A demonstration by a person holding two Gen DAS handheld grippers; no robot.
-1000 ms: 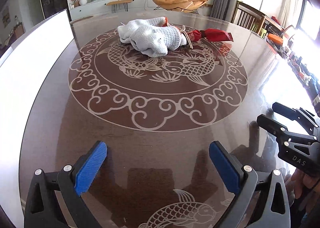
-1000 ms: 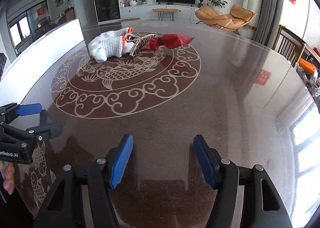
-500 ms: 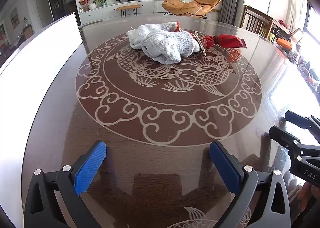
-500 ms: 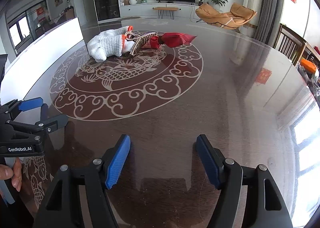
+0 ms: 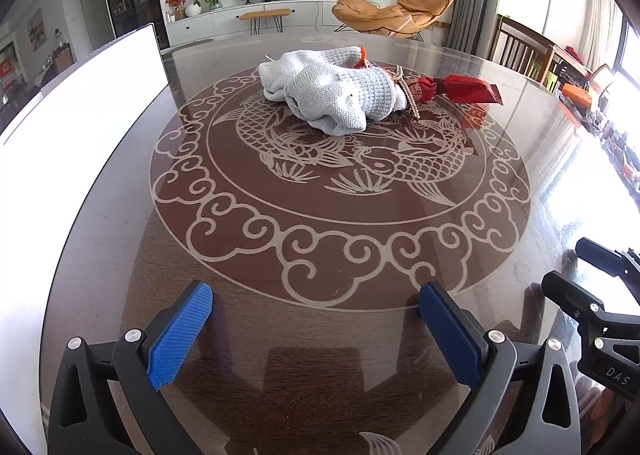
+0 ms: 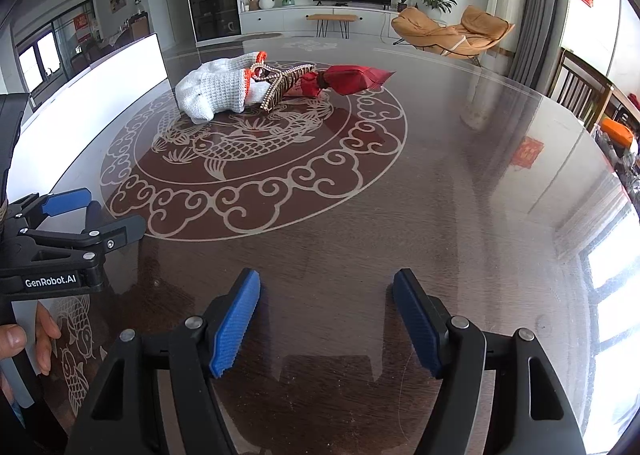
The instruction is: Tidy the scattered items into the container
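Approach stage: left gripper (image 5: 316, 329) and right gripper (image 6: 326, 321) both empty, jaws spread; knitted gloves (image 5: 332, 95) and red pouch (image 5: 464, 89) far ahead; next, reach forward.

Far across the table (image 5: 120, 255) from me, knitted glove (image 5: 332, 95) left, beaded strand (image 5: 408, 95) between, wrapped packet (image 5: 464, 89) right, all touching.
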